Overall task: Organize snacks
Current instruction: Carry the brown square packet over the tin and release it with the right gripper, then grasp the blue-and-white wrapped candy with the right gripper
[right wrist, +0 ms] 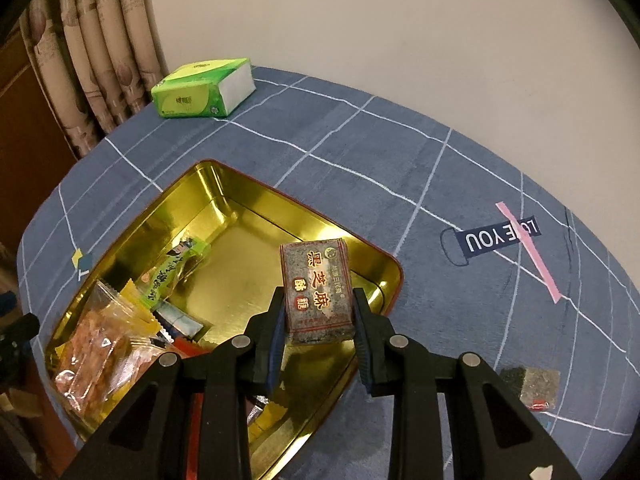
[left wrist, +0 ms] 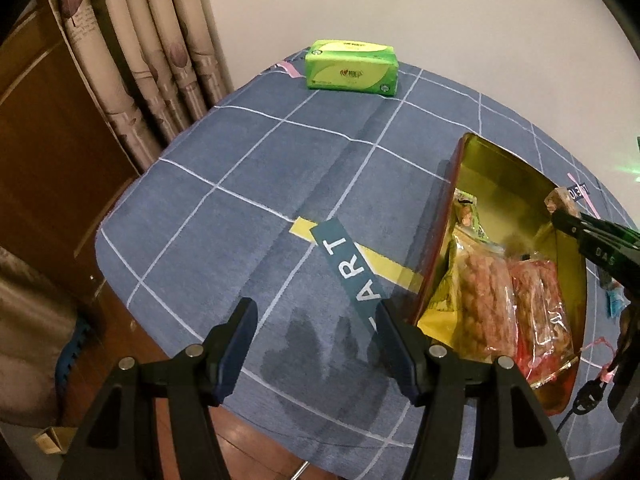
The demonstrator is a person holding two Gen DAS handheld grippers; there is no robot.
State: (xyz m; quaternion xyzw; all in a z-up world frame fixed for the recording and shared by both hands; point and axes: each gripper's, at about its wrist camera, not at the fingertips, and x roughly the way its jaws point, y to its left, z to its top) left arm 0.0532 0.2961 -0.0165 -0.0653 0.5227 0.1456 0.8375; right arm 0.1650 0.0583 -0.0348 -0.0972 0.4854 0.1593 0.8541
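sesame bar (right wrist: 319, 292): small, stiff, likely light and crumbly; right gripper (right wrist: 320, 330) clamps its long sides over tin (right wrist: 224, 176); left gripper (left wrist: 314, 344) wide, empty.

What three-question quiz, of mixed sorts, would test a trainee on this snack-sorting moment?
1. True or false: the right hand-held gripper is shut on the sesame snack block.
2. Where does the green tissue pack lie? A) inside the gold tin B) on the blue cloth C) in the left hand-held gripper
3. Fill in: the left hand-held gripper is ____ and holds nothing.

Key: 1 true. 2 B; it sits on the blue cloth, apart from the gold tin. 3 open.
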